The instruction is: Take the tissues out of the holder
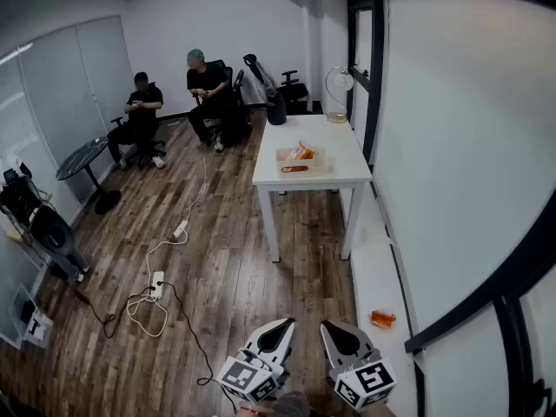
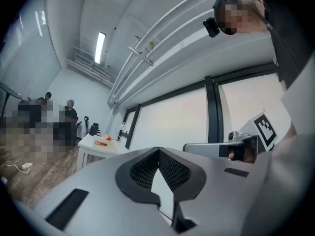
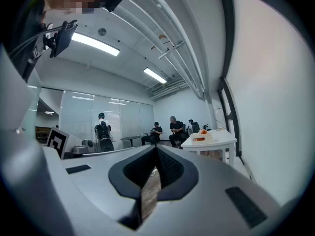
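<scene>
At the bottom of the head view, above the brown plank floor point(image 1: 226, 268), the grey left gripper point(image 1: 281, 327) and grey right gripper point(image 1: 335, 329) hang side by side. Both have their jaws pressed together on nothing, probably because the work is out of reach. Well ahead, on the white rectangular table point(image 1: 343, 159) and nearer its left edge, stands the pale open-topped box holder point(image 1: 288, 165), with the orange-wrapped tissues point(image 1: 302, 151) inside. 2 seated people point(image 1: 207, 89) wait beyond.
</scene>
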